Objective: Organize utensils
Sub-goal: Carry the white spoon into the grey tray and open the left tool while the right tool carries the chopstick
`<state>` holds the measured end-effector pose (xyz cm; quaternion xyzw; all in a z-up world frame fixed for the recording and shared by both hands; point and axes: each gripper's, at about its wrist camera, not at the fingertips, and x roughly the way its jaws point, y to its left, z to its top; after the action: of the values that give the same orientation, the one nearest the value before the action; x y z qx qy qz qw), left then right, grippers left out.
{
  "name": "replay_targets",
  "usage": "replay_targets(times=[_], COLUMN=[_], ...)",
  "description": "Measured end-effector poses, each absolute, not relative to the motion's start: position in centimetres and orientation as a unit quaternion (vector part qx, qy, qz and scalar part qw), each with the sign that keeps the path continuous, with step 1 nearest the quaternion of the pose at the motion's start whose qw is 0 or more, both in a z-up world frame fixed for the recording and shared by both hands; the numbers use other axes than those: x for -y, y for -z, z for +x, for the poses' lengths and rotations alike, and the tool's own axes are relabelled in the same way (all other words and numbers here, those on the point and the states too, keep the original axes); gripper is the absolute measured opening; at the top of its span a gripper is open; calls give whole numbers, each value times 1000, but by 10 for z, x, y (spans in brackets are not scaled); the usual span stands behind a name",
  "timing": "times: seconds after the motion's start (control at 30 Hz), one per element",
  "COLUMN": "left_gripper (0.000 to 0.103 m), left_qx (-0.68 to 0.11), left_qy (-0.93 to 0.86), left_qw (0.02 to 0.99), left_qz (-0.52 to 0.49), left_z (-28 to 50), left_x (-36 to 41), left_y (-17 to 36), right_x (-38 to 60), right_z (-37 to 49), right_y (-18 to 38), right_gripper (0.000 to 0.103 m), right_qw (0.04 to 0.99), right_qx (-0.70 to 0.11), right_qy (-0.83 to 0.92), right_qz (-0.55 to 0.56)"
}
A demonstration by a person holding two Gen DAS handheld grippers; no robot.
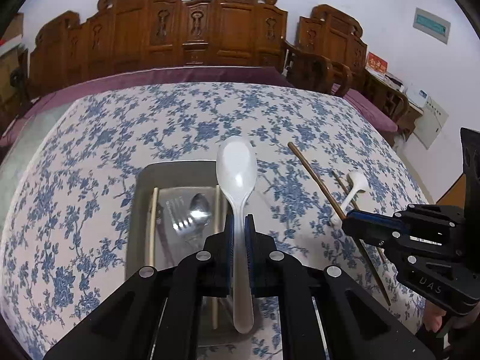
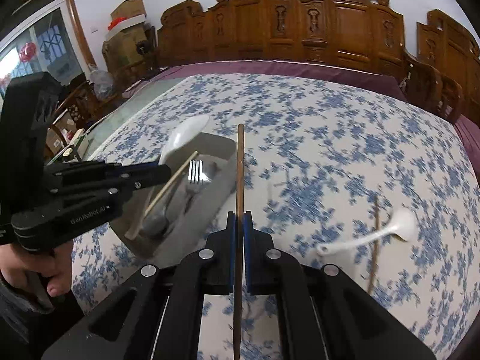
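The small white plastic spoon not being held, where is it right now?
The small white plastic spoon lies on the floral tablecloth, right of the metal tray, across a dark brown chopstick.

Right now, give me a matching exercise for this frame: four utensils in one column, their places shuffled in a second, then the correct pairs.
Things:
1. large white spoon
2. dark chopstick
3. fork
4. small white spoon

Places:
A. lying on the tablecloth, across another chopstick
B. clamped in the right claw
C. lying in the metal tray
D. clamped in the left claw

Pairs: 1-D, 2-B, 3-C, 4-A
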<state>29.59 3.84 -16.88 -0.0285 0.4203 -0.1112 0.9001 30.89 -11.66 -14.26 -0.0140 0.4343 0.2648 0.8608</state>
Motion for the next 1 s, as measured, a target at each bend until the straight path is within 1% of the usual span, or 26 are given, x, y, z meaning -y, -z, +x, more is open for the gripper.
replay_targets(times=[0.33, 0.7, 0.77, 0.87, 1.0], left_gripper=[7, 7, 10, 20, 21], left_qx=[-441, -456, -453, -444, -429], left_qy=[82, 68, 64, 61, 49], left_qw=[892, 886, 888, 892, 901], left_qz=[-45, -50, -51, -56, -47], left_z=[309, 315, 315, 313, 310], left_x=[-78, -91, -94, -96, -102], left_y=[191, 203, 200, 194, 183], right_x=[80, 49, 44, 41, 38], right_z=[328, 339, 339, 341, 346], right_y=[138, 128, 128, 128, 133], right_gripper=[6, 6, 6, 6, 6], right_qw=[859, 858, 858, 858, 855], right_qx=[-425, -414, -413, -414, -421], right_qy=[-285, -304, -305, -304, -300], right_qz=[-4, 10, 11, 15, 32])
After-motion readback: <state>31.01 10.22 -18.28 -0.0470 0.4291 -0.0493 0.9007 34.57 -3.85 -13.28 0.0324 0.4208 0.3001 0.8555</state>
